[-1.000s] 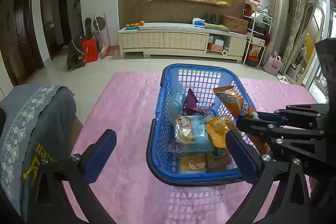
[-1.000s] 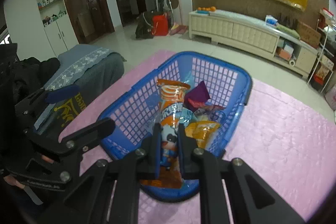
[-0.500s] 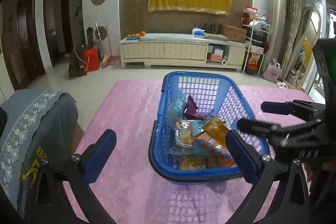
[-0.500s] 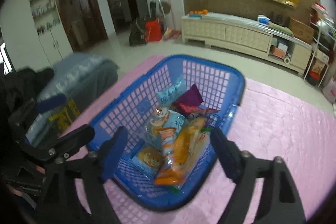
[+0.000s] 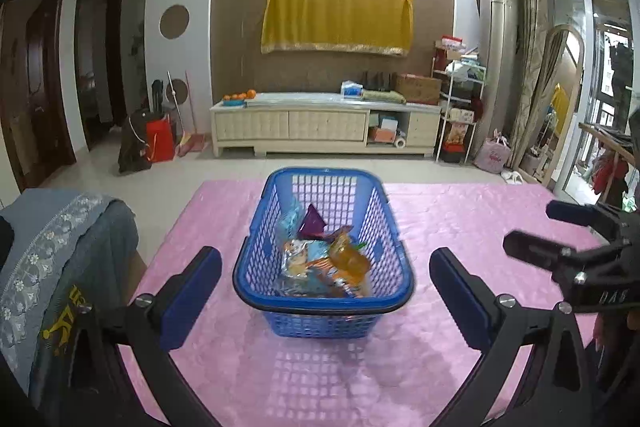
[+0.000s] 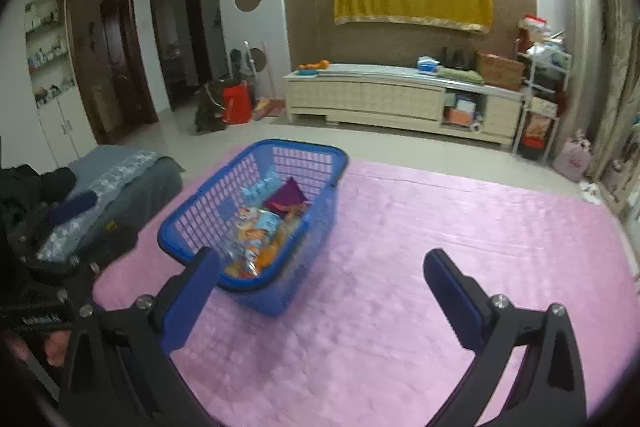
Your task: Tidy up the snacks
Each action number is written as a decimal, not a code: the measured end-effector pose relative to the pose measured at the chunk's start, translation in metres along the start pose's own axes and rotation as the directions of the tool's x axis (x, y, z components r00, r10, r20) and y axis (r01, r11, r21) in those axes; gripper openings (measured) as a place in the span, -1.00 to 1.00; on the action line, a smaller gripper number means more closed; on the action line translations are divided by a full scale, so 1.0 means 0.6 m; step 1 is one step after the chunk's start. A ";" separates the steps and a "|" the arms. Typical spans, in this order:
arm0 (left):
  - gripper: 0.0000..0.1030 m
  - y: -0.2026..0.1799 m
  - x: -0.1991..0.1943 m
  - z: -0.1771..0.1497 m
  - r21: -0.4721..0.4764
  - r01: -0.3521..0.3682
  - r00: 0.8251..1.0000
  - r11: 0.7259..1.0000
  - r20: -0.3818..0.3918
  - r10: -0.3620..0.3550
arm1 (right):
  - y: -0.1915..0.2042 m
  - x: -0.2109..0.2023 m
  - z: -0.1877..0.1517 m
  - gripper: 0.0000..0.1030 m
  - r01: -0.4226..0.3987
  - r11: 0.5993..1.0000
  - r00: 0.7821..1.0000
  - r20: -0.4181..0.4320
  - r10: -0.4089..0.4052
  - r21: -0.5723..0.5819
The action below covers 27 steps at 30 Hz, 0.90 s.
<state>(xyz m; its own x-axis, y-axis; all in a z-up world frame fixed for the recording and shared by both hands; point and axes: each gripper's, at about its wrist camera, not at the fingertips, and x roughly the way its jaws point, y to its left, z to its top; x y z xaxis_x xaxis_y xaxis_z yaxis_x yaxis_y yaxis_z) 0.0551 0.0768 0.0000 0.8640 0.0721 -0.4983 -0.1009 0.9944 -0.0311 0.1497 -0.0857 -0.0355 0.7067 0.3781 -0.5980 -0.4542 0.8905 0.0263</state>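
Blue basket [image 5: 324, 301] holds snacks; both tongs gape empty; right tongs [image 6: 320, 283] just opened.

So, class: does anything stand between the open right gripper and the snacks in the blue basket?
Only the basket's near rim and wall. The right gripper has open, empty jaws; the snacks lie uncovered, reachable from above.

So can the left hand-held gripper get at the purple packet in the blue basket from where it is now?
Probably yes. The left hand-held gripper is open and empty, facing the blue basket, whose top is open. The purple packet lies exposed near the far end; the basket's near rim and other snacks sit between them, so it must reach over.
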 end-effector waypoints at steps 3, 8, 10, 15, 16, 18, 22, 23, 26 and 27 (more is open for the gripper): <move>1.00 -0.018 -0.026 0.009 0.008 0.025 0.999 1.000 0.023 -0.026 | 0.001 -0.034 -0.003 1.00 0.044 0.999 0.999 0.031 -0.043 -0.011; 1.00 -0.050 -0.075 0.015 0.050 0.056 0.996 0.997 0.063 -0.059 | -0.003 -0.085 -0.003 1.00 0.066 0.998 0.995 0.070 -0.067 0.010; 1.00 -0.062 -0.090 0.014 0.058 0.062 0.995 0.996 0.073 -0.066 | -0.001 -0.107 -0.005 1.00 0.078 0.997 0.993 0.091 -0.079 0.010; 1.00 -0.079 -0.114 0.007 0.064 0.061 0.994 0.996 0.082 -0.066 | 0.001 -0.138 -0.016 1.00 0.082 0.997 0.990 0.116 -0.083 0.009; 1.00 -0.081 -0.117 0.005 0.062 0.063 0.995 0.996 0.079 -0.067 | 0.002 -0.143 -0.020 1.00 0.078 0.997 0.989 0.124 -0.079 0.009; 1.00 -0.082 -0.125 -0.001 0.062 0.066 0.995 0.996 0.077 -0.071 | 0.002 -0.151 -0.025 1.00 0.075 0.997 0.989 0.128 -0.076 0.017; 1.00 -0.087 -0.132 -0.008 0.065 0.076 0.994 0.995 0.077 -0.081 | 0.005 -0.162 -0.036 1.00 0.077 0.997 0.988 0.131 -0.079 0.026; 1.00 -0.089 -0.134 -0.011 0.067 0.079 0.994 0.995 0.076 -0.084 | 0.006 -0.168 -0.039 1.00 0.075 0.997 0.988 0.132 -0.078 0.028; 1.00 -0.091 -0.143 -0.016 0.068 0.089 0.992 0.994 0.080 -0.094 | 0.010 -0.174 -0.048 1.00 0.066 0.997 0.989 0.133 -0.070 0.034; 1.00 -0.091 -0.144 -0.019 0.071 0.087 0.992 0.994 0.082 -0.092 | 0.010 -0.176 -0.050 1.00 0.056 0.998 0.989 0.135 -0.061 0.039</move>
<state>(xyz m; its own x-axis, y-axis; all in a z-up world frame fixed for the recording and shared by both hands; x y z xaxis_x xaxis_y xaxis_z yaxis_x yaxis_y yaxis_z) -0.0198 0.0153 0.0351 0.9070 -0.0139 -0.4210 0.0096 0.9999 -0.0122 0.0560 -0.1279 0.0041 0.7998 0.3537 -0.4850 -0.3923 0.9195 0.0237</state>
